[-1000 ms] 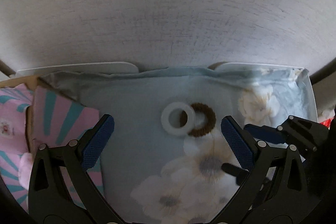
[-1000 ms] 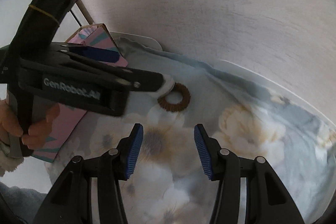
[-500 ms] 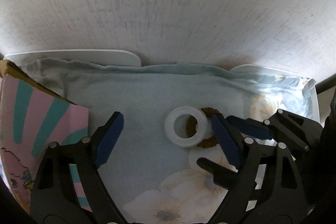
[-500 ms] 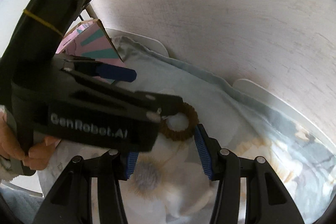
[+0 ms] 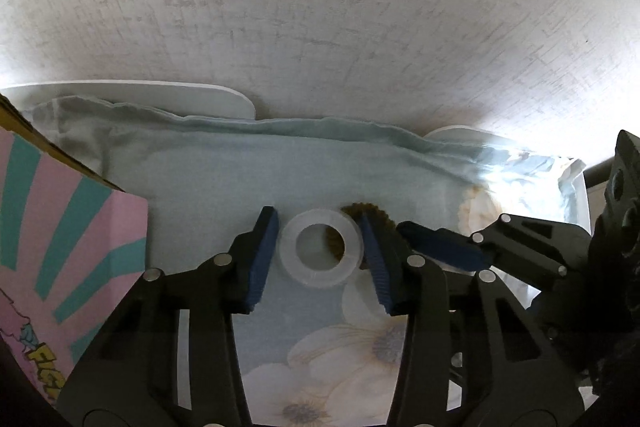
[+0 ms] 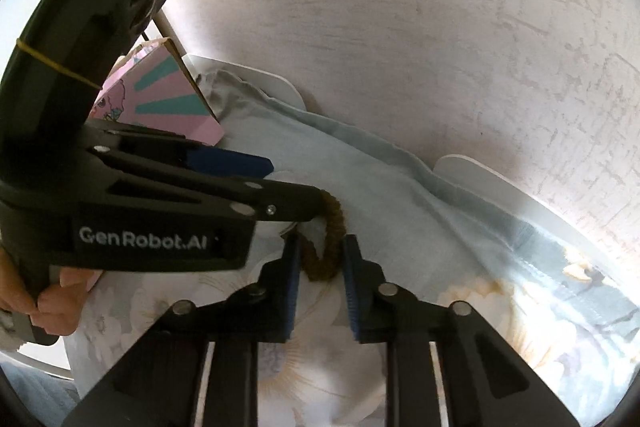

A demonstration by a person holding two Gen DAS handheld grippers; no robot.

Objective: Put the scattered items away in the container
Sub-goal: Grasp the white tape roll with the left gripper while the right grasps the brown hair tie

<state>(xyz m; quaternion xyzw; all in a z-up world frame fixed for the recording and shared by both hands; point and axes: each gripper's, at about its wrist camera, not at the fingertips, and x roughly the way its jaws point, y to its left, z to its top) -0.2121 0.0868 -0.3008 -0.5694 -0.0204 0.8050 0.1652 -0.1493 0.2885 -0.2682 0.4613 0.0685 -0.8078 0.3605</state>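
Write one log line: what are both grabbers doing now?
left gripper: closing around white ring | right gripper: closing on brown hair tie | both on floral cloth

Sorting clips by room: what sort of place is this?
Probably a home, perhaps a bedroom: floral bedding-like cloth against a textured wall, with a brown hair tie and pink printed box.

translucent white tape ring (image 5: 319, 253) flat on floral cloth, overlapping brown ribbed hair tie (image 6: 330, 247) beside it.
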